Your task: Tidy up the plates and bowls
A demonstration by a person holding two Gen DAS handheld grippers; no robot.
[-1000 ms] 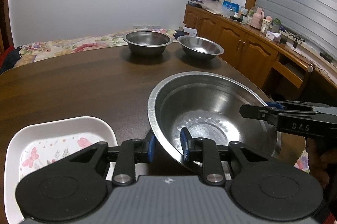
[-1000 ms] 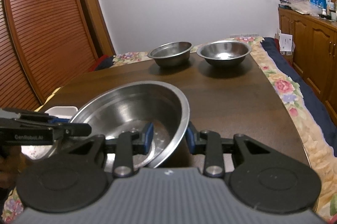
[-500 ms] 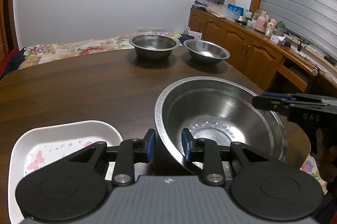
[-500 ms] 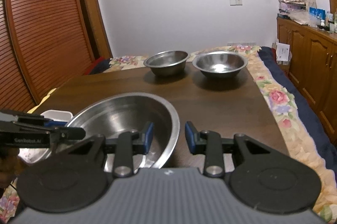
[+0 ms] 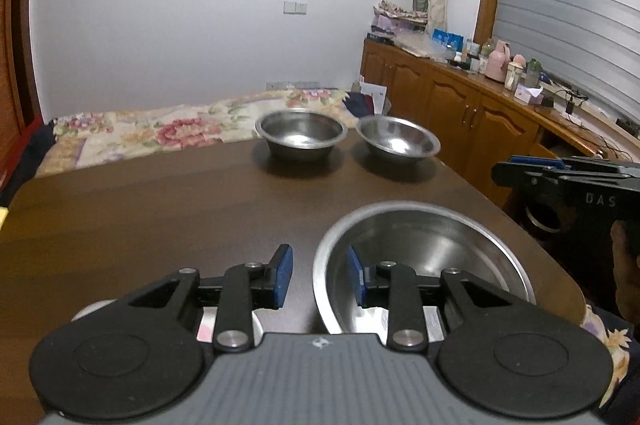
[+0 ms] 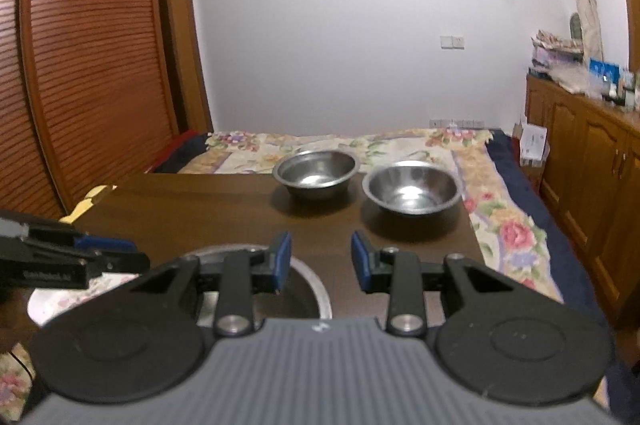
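The big shiny round metal bowl (image 5: 424, 265) sits on the dark brown wooden table (image 5: 160, 209), near its close edge; the left gripper (image 5: 319, 277) hangs over the bowl's left rim with its two blue-tipped fingers (image 5: 282, 275) spread apart, one outside the rim and one over the inside, and nothing is pinched between them; a white plate with pink flowers (image 6: 60, 299) lies just beside the big bowl on its left, and most of it is hidden under the tools.

The right gripper (image 6: 320, 261) is over the table by the bowl's right rim; its fingers are wide apart too, with only bare table between them.

Far across the table stand two smaller metal bowls side by side and close together; the deep straight-sided steel bowl (image 5: 301, 133) is on the left and the wide sloping steel bowl (image 5: 397, 143) is on the right; both sit upright, well apart from the big bowl.
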